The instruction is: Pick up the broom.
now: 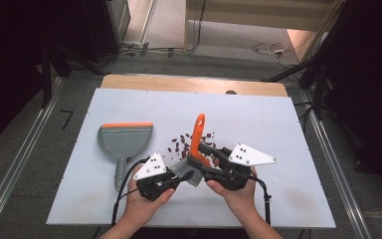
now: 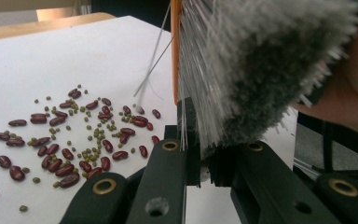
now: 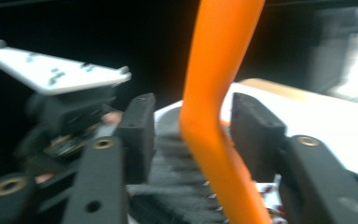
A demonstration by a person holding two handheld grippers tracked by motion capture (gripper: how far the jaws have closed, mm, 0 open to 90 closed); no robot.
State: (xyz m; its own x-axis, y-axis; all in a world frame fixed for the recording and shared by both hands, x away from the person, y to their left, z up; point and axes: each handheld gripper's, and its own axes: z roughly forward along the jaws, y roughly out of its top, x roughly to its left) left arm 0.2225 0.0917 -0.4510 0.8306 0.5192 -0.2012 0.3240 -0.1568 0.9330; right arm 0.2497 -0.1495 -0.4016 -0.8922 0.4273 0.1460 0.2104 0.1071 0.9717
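Note:
A brush with an orange handle and grey bristles stands tilted over the white table. My left gripper is shut on the tips of the bristles, which run down between its jaws. My right gripper straddles the handle; its jaws stand open, with a gap on each side of the handle. Red and small green beans lie scattered on the table just beyond the brush. A grey dustpan with an orange lip lies flat to the left.
The dustpan's handle points toward the near table edge, close to my left hand. Cables trail from both grippers. Bare tabletop lies to the right and far side. Dark stands and floor rails surround the table.

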